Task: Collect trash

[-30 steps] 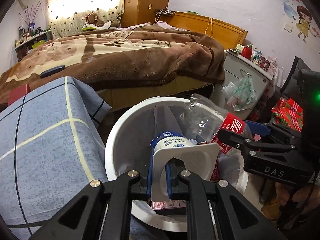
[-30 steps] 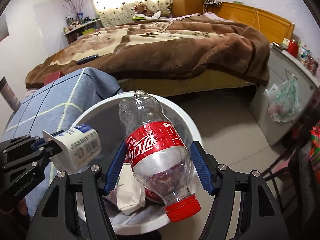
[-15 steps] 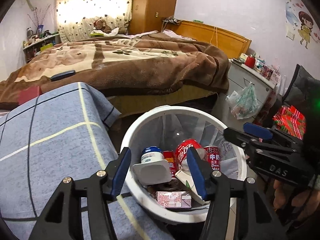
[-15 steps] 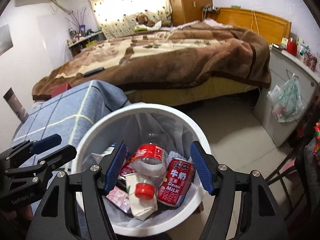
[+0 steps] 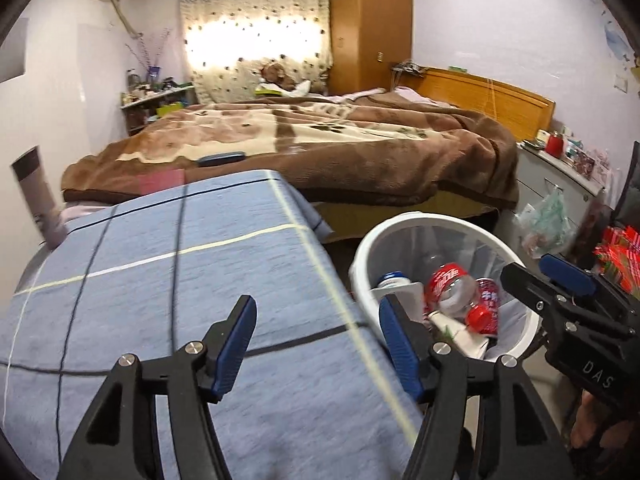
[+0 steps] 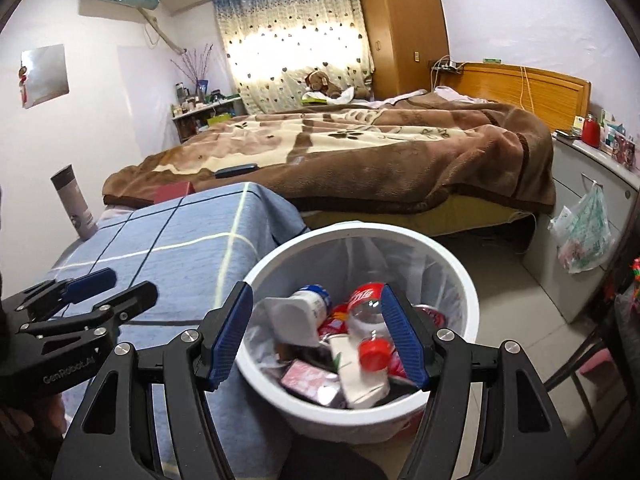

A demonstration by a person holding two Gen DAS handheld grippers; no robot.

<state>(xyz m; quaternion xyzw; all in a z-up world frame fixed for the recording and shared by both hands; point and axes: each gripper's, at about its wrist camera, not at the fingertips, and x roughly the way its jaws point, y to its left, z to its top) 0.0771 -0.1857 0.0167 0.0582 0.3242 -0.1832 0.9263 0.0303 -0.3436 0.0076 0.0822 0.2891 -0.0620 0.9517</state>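
A white trash bin (image 6: 460,280) with a clear liner stands on the floor beside the blue checked table (image 6: 180,248). In it lie a cola bottle (image 6: 370,320) with a red cap, a white yogurt bottle (image 6: 300,310), a red milk can and cartons. The bin also shows in the left wrist view (image 5: 376,248), with the cola bottle (image 5: 452,288) inside. My right gripper (image 6: 316,336) is open and empty above the bin's near side. My left gripper (image 5: 316,340) is open and empty over the table's cloth (image 5: 160,280), left of the bin.
A grey tube-shaped flask (image 6: 74,208) stands at the table's far left corner. A bed with a brown blanket (image 6: 360,152) lies behind the table and bin. A grey cabinet (image 6: 592,208) with a hanging plastic bag (image 6: 584,240) stands at the right.
Both grippers opened and dropped the cola bottle and the yogurt bottle into the bin. Both have since risen and pulled back; the left one swung left over the table.
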